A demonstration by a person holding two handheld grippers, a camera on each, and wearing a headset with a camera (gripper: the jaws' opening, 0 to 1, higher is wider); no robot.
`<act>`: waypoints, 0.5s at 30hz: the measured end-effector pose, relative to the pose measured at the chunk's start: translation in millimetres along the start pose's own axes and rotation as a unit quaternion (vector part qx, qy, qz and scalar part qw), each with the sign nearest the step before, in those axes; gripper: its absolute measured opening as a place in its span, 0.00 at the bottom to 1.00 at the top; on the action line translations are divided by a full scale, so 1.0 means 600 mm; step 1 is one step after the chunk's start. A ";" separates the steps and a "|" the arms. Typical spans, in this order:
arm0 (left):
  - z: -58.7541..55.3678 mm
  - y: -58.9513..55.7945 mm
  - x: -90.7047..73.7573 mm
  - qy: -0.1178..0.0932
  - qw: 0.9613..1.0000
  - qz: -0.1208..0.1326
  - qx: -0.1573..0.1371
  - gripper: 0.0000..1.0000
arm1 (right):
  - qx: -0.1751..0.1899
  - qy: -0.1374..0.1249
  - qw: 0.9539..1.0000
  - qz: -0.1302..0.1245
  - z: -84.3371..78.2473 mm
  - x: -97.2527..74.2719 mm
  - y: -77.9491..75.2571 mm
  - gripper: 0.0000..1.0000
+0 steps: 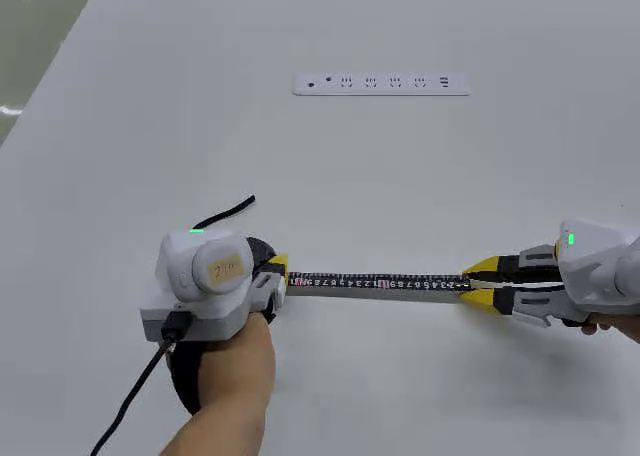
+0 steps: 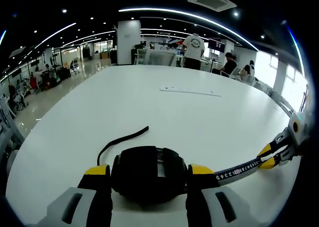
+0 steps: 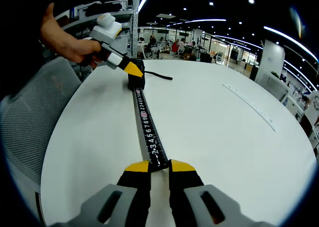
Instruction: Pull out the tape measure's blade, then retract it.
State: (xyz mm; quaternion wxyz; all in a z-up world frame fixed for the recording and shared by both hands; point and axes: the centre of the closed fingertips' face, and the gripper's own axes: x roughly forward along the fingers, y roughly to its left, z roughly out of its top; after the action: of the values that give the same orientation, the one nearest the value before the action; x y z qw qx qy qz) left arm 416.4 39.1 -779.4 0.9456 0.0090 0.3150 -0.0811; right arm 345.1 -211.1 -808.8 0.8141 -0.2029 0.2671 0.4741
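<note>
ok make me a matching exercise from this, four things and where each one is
Things:
1 tape measure case
2 blade
3 black strap
4 power strip

Places:
a far across the table
b clamped in the left gripper
c tip held by the right gripper
d trailing loose beside the case

Pairs: 1-b, 2-c, 3-d, 4-a

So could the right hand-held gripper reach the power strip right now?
Probably not freely: the right hand-held gripper is shut on the end of the blade. The table between it and the power strip looks bare.
</note>
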 end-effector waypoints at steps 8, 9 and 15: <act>0.000 -0.001 0.000 0.000 1.000 -0.006 0.005 0.55 | -0.003 0.000 1.000 0.004 0.003 0.004 0.002 0.11; 0.000 -0.001 0.000 0.000 1.000 -0.006 0.005 0.55 | -0.003 0.000 1.000 0.004 0.003 0.004 0.002 0.11; 0.000 -0.001 -0.001 0.001 1.000 -0.006 0.005 0.55 | -0.003 0.000 1.000 0.004 0.003 0.003 0.002 0.11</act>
State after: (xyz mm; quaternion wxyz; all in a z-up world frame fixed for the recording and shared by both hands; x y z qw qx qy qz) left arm 416.1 38.7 -779.2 0.9448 0.0114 0.3152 -0.0883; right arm 345.1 -208.0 -808.8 0.8117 -0.2043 0.2661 0.4781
